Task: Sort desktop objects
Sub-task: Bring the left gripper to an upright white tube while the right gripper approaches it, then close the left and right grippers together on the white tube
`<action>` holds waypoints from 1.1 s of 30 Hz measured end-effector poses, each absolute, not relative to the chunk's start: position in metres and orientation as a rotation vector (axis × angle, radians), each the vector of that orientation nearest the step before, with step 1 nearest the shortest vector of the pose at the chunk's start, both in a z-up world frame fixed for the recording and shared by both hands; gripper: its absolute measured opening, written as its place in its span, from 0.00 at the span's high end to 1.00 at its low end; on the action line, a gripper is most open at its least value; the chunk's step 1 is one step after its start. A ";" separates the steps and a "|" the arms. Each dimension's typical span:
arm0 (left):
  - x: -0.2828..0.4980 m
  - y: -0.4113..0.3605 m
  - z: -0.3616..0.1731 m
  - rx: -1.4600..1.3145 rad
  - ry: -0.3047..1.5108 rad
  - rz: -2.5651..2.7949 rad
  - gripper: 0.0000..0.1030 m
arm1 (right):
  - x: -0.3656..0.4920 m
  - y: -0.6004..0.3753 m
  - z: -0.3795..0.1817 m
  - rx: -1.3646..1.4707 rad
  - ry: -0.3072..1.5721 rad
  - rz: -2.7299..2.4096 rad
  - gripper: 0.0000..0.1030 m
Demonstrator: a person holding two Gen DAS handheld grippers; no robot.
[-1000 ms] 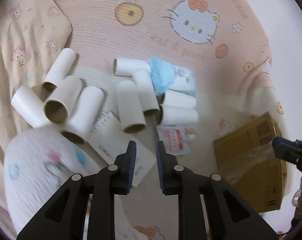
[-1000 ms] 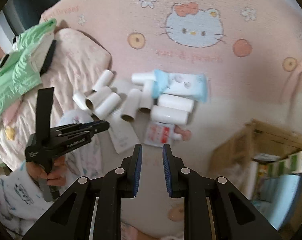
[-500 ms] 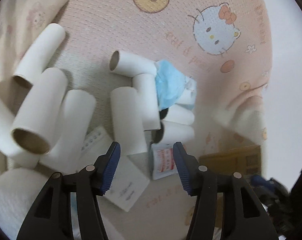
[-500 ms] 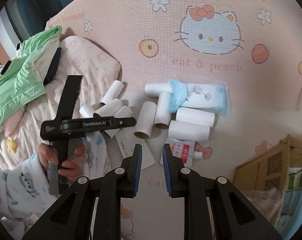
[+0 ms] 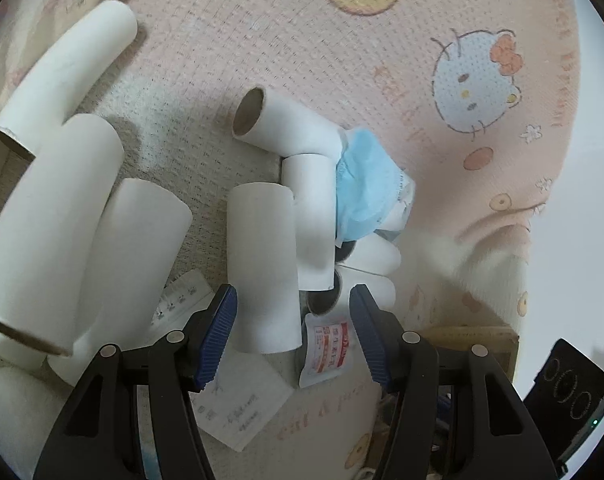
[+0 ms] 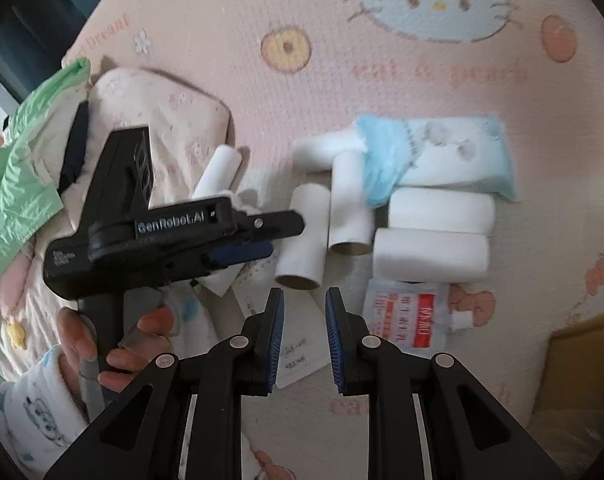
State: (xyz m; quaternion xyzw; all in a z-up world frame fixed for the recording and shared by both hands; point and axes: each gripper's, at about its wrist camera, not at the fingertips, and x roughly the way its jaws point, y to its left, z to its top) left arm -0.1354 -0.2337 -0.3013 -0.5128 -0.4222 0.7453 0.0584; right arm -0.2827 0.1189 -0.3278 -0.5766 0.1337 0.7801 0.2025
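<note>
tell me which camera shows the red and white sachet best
The right wrist view: the red and white sachet lies flat and almost fully visible below the paper tubes, its red print and small spout clear. In the left wrist view the sachet appears smaller and foreshortened.

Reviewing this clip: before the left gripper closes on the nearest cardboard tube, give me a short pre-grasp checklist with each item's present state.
1. Left gripper wide enough for the tube: ok, its jaws have just been opening and stand apart.
2. Nearest cardboard tube between the jaws: ok, its near end sits between them, closer to the left pad.
3. Pads touching it: cannot tell.
4. Neighbouring tube clear of the grasp: not ok, it lies against the target's right side.
5. Red-and-white sachet out of the way: not ok, it lies just inside the right pad.
6. Right gripper idle: ok, nearly shut, holding nothing.
</note>
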 end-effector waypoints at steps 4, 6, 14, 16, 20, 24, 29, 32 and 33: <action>-0.139 -0.230 -0.305 -1.579 -1.259 2.241 0.39 | -0.293 0.127 -0.346 -1.644 0.375 2.137 0.83; -0.141 -0.230 -0.308 -1.596 -1.257 2.232 0.39 | -0.297 0.132 -0.353 -1.661 0.392 2.125 0.83; -0.153 -0.227 -0.329 -1.718 -1.279 2.142 0.60 | -0.310 0.145 -0.383 -1.722 0.469 2.094 0.83; -0.152 -0.228 -0.328 -1.709 -1.282 2.144 0.60 | -0.314 0.147 -0.389 -1.737 0.446 2.072 0.83; -0.154 -0.231 -0.331 -1.661 -1.361 2.127 0.57 | -0.317 0.149 -0.399 -1.779 0.406 2.059 0.83; -0.159 -0.231 -0.334 -1.648 -1.390 2.114 0.53 | -0.323 0.152 -0.405 -1.805 0.388 2.057 0.68; -0.172 -0.228 -0.345 -1.685 -1.428 2.083 0.52 | -0.331 0.157 -0.421 -1.840 0.411 2.035 0.59; -0.173 -0.229 -0.347 -1.699 -1.422 2.079 0.52 | -0.334 0.158 -0.430 -1.867 0.418 2.020 0.59; -0.175 -0.226 -0.346 -1.703 -1.407 2.088 0.52 | -0.335 0.158 -0.432 -1.867 0.423 2.020 0.59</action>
